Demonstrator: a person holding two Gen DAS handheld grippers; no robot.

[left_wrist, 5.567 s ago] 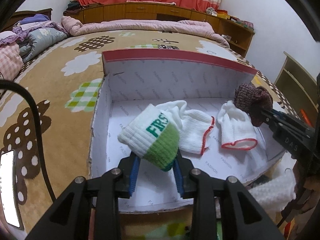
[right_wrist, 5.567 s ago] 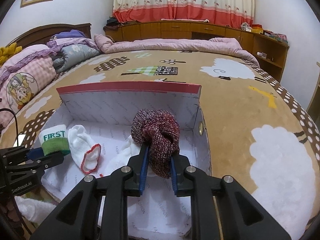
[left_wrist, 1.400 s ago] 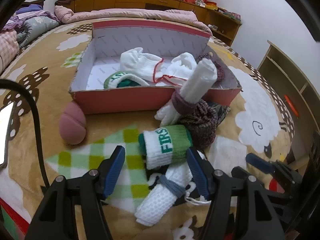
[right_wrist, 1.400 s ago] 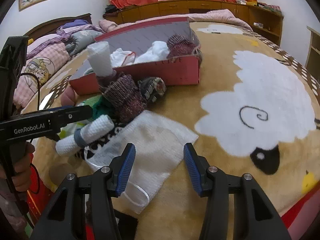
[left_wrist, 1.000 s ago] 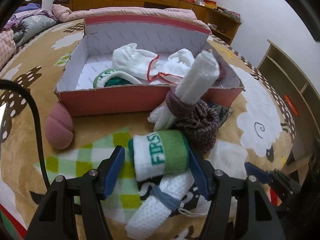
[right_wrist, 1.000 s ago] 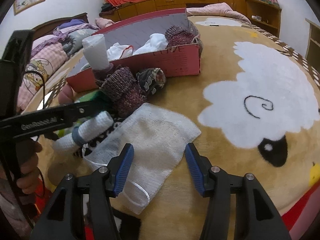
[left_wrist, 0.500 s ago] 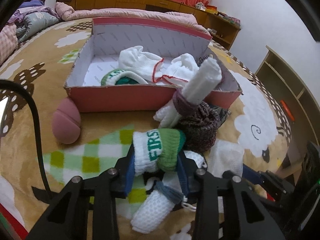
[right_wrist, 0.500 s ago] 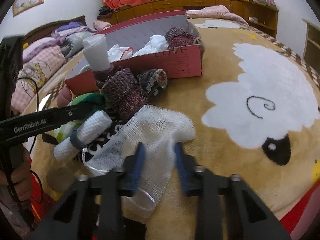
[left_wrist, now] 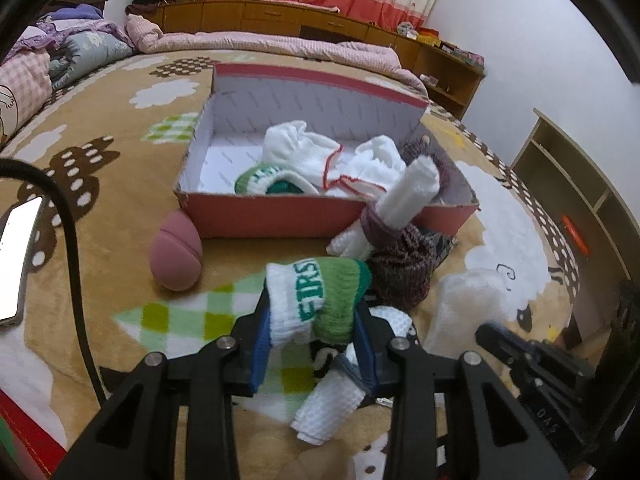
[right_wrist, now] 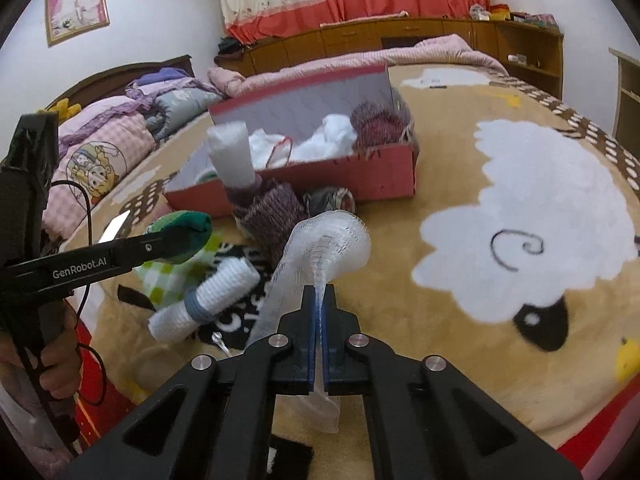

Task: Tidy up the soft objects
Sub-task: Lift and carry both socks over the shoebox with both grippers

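My left gripper is shut on a rolled green-and-white sock and holds it above the bed; it also shows in the right wrist view. My right gripper is shut on a white mesh cloth, lifted off the blanket. A red shoebox ahead holds white socks, another green sock and a maroon knit roll. A white roll with a purple band leans on the box front.
A pink ball lies left of the box. A maroon knit sock, a white waffle roll with a grey band and a patterned roll lie on the brown blanket. A phone lies at the left edge.
My left gripper has closed on the green-and-white sock and lifted it. My right gripper has closed on the white mesh cloth and raised it off the blanket.
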